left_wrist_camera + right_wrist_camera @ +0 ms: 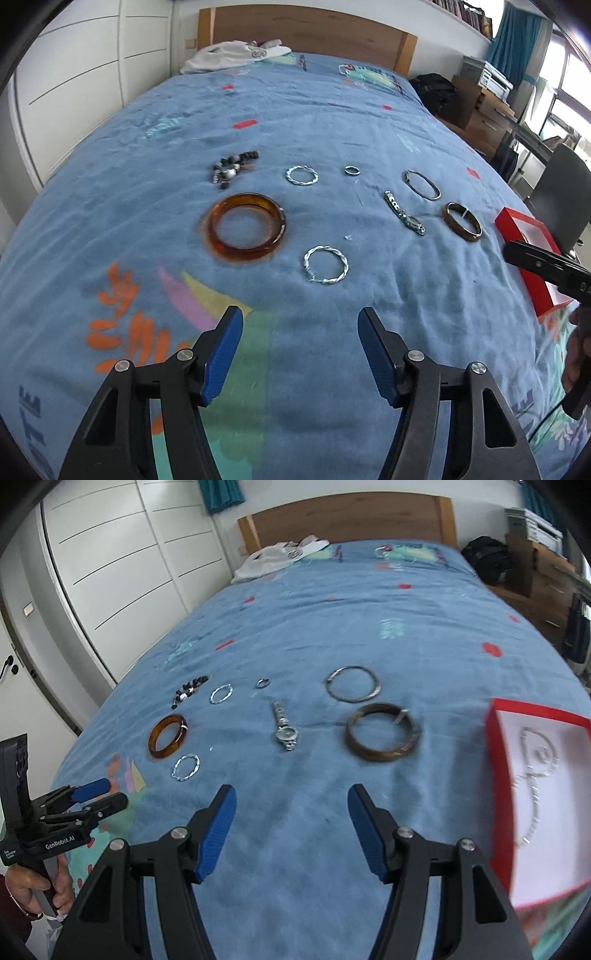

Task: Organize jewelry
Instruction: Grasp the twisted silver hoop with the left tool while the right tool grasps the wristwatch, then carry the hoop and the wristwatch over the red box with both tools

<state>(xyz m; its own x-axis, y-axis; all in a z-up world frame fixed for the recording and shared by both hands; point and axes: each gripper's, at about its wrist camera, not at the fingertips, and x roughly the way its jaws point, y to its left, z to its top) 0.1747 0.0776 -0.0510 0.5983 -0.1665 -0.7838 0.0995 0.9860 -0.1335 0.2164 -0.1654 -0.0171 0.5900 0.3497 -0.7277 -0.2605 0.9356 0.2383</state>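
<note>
We see a bed covered by a blue patterned bedspread (pixel 332 122), on which the jewelry lies spread out. In the left wrist view, the left hand-held gripper (pixel 300 350) hovers above the bedspread with its blue-padded fingers (pixel 223 354) spread apart and nothing between them. Ahead of it lie an amber bangle (pixel 246 226) and, just to its right, a twisted silver bracelet (pixel 325 265). Farther back we find a cluster of dark beads (pixel 232 168), a second, smaller twisted silver ring-shaped piece (pixel 301 175) and a small ring (pixel 352 170). To the right lie a silver wristwatch (pixel 403 212), stretched out flat, a thin metal bangle (pixel 422 184) and a brown open bangle (pixel 463 220), all apart from one another.

In the right wrist view, the right hand-held gripper (pixel 291 827) likewise stands with its fingers (pixel 364 834) apart, holding nothing, above bare bedspread near the brown open bangle. At the right edge lies a red box (pixel 498 760) with a white lining; a silver chain necklace (pixel 535 760) rests inside it, somewhat blurred. We also see the left hand-held gripper at the lower left of this view, held by the person's left hand (pixel 40 890).

At the head of the bed we note a wooden headboard (pixel 343 517) and a white garment (pixel 229 55) lying crumpled on the bedspread. White wardrobe doors (pixel 122 554) stand to the left of the bed.
</note>
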